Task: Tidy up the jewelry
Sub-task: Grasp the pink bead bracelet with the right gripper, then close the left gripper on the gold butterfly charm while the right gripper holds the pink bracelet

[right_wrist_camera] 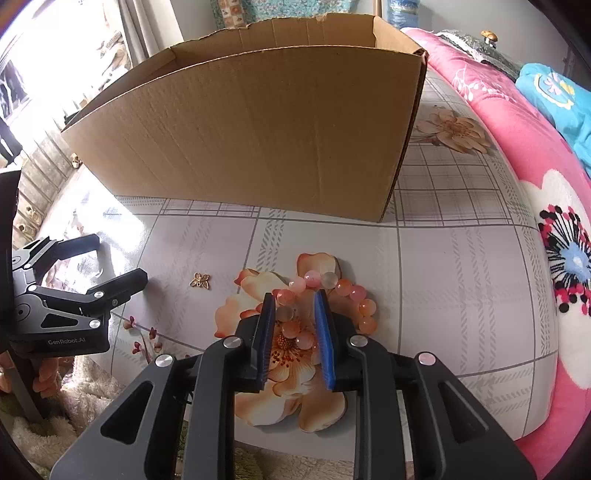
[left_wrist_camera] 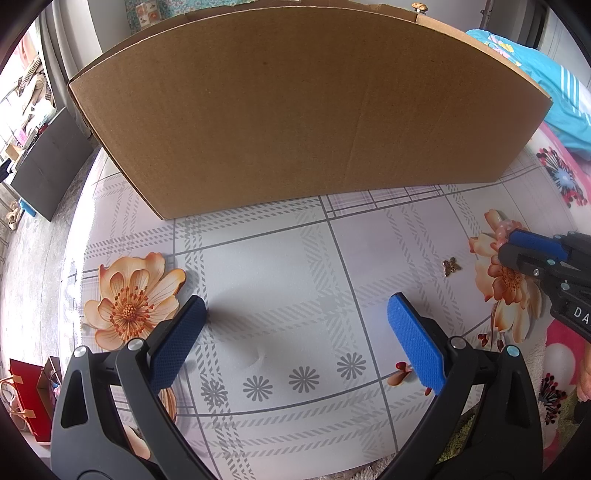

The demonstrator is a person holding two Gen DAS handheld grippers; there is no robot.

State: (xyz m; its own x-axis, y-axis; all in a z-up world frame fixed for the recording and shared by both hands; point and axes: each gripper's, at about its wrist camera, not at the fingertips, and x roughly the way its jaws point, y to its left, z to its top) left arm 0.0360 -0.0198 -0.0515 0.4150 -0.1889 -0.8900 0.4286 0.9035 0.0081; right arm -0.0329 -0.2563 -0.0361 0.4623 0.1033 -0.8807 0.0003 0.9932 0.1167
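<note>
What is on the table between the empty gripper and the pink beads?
A small gold charm lies between the left hand-held gripper and the bead bracelet, on bare tablecloth. The right wrist view shows it best.

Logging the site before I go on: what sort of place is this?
Probably a bedroom at home: a pink floral blanket beside the table's flower-print tablecloth, with curtains behind the cardboard box.

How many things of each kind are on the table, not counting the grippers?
Bead bracelet: 1
Gold butterfly charm: 1
Cardboard box: 1
Total: 3
</note>
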